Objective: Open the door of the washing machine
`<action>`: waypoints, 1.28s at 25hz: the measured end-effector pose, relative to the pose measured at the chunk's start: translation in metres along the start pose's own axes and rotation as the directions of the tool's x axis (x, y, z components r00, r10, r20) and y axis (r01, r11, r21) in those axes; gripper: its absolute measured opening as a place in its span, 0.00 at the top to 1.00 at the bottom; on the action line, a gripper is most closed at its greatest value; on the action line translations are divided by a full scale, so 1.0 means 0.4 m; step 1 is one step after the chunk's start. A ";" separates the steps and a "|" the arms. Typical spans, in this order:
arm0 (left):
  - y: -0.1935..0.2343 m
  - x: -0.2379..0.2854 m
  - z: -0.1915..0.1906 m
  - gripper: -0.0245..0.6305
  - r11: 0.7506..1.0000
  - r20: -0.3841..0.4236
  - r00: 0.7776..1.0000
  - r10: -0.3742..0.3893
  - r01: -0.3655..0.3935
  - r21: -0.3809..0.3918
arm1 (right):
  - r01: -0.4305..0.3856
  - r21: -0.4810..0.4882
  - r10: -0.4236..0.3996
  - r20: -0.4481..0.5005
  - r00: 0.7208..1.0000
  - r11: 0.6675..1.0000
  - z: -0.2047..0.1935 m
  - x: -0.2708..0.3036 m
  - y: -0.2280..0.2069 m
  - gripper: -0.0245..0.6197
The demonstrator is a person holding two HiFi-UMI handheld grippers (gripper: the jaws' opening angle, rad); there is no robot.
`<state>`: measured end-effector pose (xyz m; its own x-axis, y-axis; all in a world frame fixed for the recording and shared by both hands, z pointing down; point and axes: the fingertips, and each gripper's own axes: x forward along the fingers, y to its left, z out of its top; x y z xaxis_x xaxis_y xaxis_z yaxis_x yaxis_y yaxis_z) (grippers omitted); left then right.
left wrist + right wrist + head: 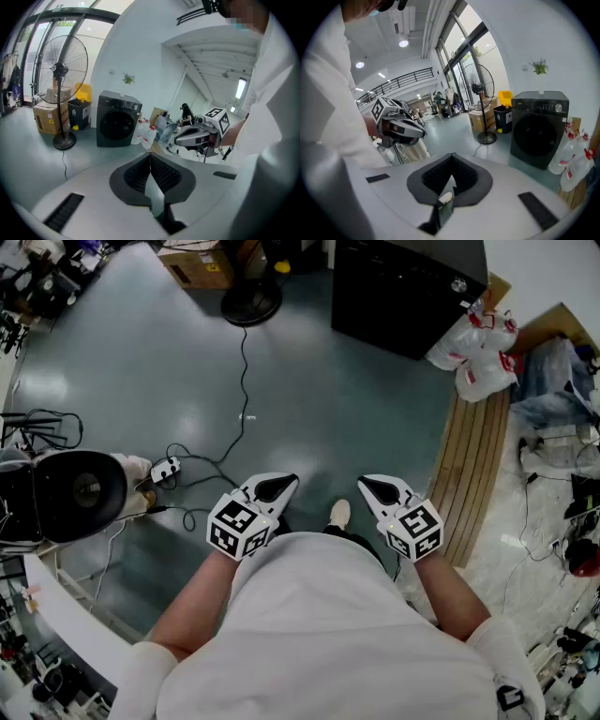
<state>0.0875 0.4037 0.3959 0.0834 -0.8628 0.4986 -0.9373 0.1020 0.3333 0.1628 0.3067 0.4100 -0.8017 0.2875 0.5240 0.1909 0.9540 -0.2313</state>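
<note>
low in front of the white shirt (pixel 328 615), holding two tools side by side, both tipped down toward the grey-green floor (pixel 309 409). left tool (pixel 281 486) pinched fully together, ribbed pads meeting with nothing between; right tool (pixel 373 487) likewise closed and empty, only a pale shoe (pixel 339 514) showing below it. well apart from both, across the open floor, a dark front-loading washing machine (pixel 403 282) against the white wall, round door (pixel 115 124) shut flush with the front. just beside the machine on one side, white plastic bags and jugs (pixel 478 348) at the end of a slatted wooden board (pixel 476 460); on the other side, a standing fan (pixel 62 70) with its cord trailing over the floor, plus a cardboard box (pixel 47 117) and a black bin with a yellow top (pixel 78 112).
</note>
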 end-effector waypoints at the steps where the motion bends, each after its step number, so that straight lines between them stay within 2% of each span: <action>1: 0.007 -0.004 0.007 0.93 1.000 0.009 1.000 -0.011 0.011 -0.011 | 0.006 -0.003 -0.006 -0.004 1.000 1.000 0.010 0.006 0.003 0.95; 4: 0.036 -0.024 0.036 0.93 0.999 0.030 0.999 -0.042 0.043 -0.016 | 0.033 0.008 -0.033 -0.006 0.999 0.999 0.047 0.029 0.013 0.95; 10: 0.159 -0.106 0.094 0.93 0.992 0.048 0.992 -0.115 0.112 0.058 | 0.102 0.030 -0.103 0.010 0.995 0.994 0.152 0.158 0.076 0.95; 14: 0.256 -0.141 0.081 0.93 0.983 0.027 0.985 -0.173 0.170 0.071 | 0.159 0.083 -0.164 0.050 0.985 0.984 0.209 0.248 0.115 0.95; 17: 0.321 -0.122 0.088 0.93 0.980 0.007 0.982 -0.188 0.187 0.075 | 0.196 0.105 -0.201 0.037 0.979 0.975 0.220 0.271 0.108 0.95; 20: 0.369 -0.058 0.132 0.93 0.981 0.008 0.985 -0.175 0.173 0.084 | 0.219 0.138 -0.226 0.033 0.974 0.966 0.233 0.261 0.043 0.86; 23: 0.408 0.027 0.190 0.93 0.983 0.006 0.987 -0.160 0.158 0.093 | 0.234 0.169 -0.245 0.048 0.968 0.958 0.251 0.264 -0.067 0.86; 27: 0.456 0.130 0.269 0.93 0.987 0.004 0.991 -0.131 0.130 0.095 | 0.230 0.159 -0.242 0.060 0.968 0.960 0.296 0.289 -0.215 0.86; 32: 0.531 0.277 0.389 0.93 0.987 -0.013 0.996 -0.085 0.086 0.134 | 0.205 0.132 -0.217 0.085 0.972 0.970 0.359 0.306 -0.378 0.83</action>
<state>-0.1549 0.2526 0.3975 0.1672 -0.8617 0.4791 -0.9635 -0.0398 0.2647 -0.0454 0.1854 0.3913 -0.8690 0.0652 0.4904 -0.0542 0.9728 -0.2253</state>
